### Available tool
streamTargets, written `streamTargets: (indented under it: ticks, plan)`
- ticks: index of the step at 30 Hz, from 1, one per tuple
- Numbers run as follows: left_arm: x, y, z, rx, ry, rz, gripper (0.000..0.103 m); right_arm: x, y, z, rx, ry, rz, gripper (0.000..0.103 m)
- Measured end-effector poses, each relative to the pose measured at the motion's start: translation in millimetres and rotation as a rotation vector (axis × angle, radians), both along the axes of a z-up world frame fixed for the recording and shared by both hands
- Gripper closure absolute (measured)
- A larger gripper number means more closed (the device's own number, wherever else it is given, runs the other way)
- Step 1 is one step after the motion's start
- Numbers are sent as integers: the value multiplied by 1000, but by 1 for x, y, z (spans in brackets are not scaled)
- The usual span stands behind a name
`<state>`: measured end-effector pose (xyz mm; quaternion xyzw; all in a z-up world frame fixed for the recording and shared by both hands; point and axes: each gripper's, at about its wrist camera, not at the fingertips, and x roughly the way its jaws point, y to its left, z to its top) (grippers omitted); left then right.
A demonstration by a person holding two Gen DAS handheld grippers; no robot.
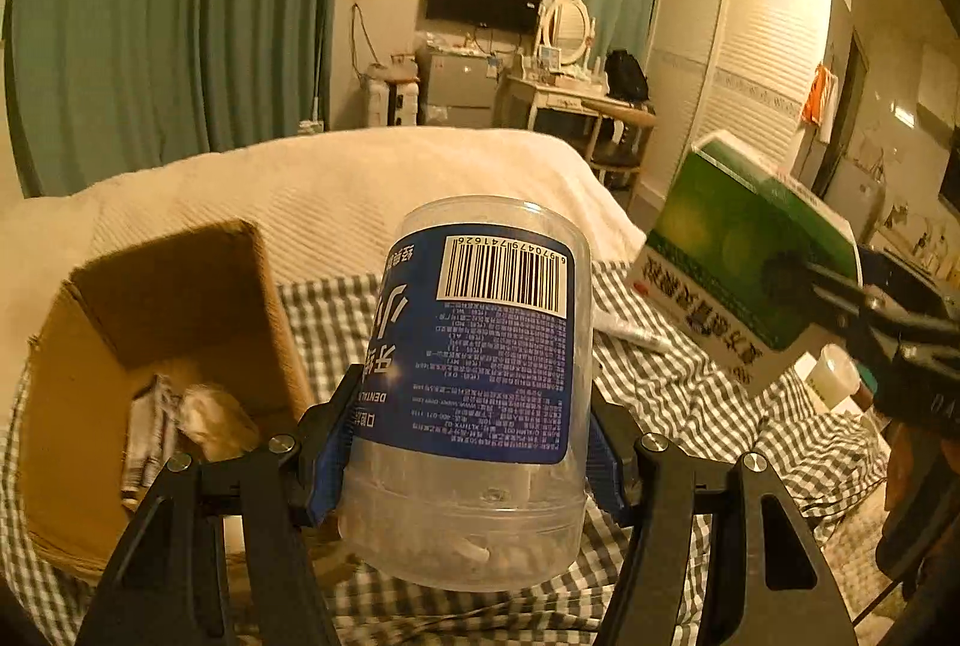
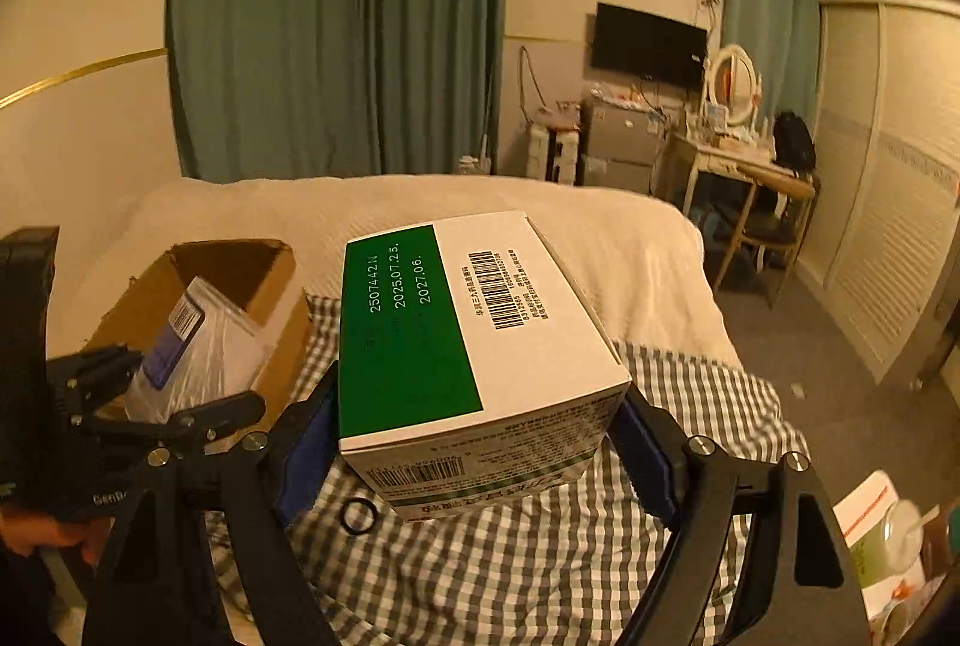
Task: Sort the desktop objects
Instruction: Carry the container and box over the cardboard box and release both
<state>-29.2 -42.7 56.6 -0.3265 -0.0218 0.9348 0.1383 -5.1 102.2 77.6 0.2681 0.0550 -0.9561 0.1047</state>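
On the checked cloth [image 1: 690,394], the carton [image 1: 180,322] sits at left of the frame, the jar [image 1: 474,388] held centre beside it, the box [image 1: 744,256] raised at right.

One clear plastic jar [image 1: 474,394], one green-and-white carton [image 2: 474,346], one cardboard box [image 1: 150,346], one black ring [image 2: 359,516], two grippers.

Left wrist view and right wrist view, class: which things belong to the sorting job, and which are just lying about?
Job in hand:
clear jar, held by left gripper
green box, held by right gripper
cardboard box

Lying about:
black ring
white blanket
checked cloth
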Motion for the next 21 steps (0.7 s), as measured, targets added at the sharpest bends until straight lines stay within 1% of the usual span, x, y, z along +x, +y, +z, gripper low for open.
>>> streamTargets:
  ticks: [2,5,11,16,21]
  plan:
    - [4,-12,5,2,10,9,38,2,-11,7,14,-1,9,22]
    - [3,-30,12,-16,17,34,38,5,-27,16,34,-3,23,22]
    - [0,-68,25,-13,32,99,38,8,-57,31,31,4,73,22]
    - [-6,-103,33,-24,31,159,38,4,-87,34,28,5,122,22]
    - [-8,-133,29,-46,18,209,38,-7,-127,26,11,-16,189,22]
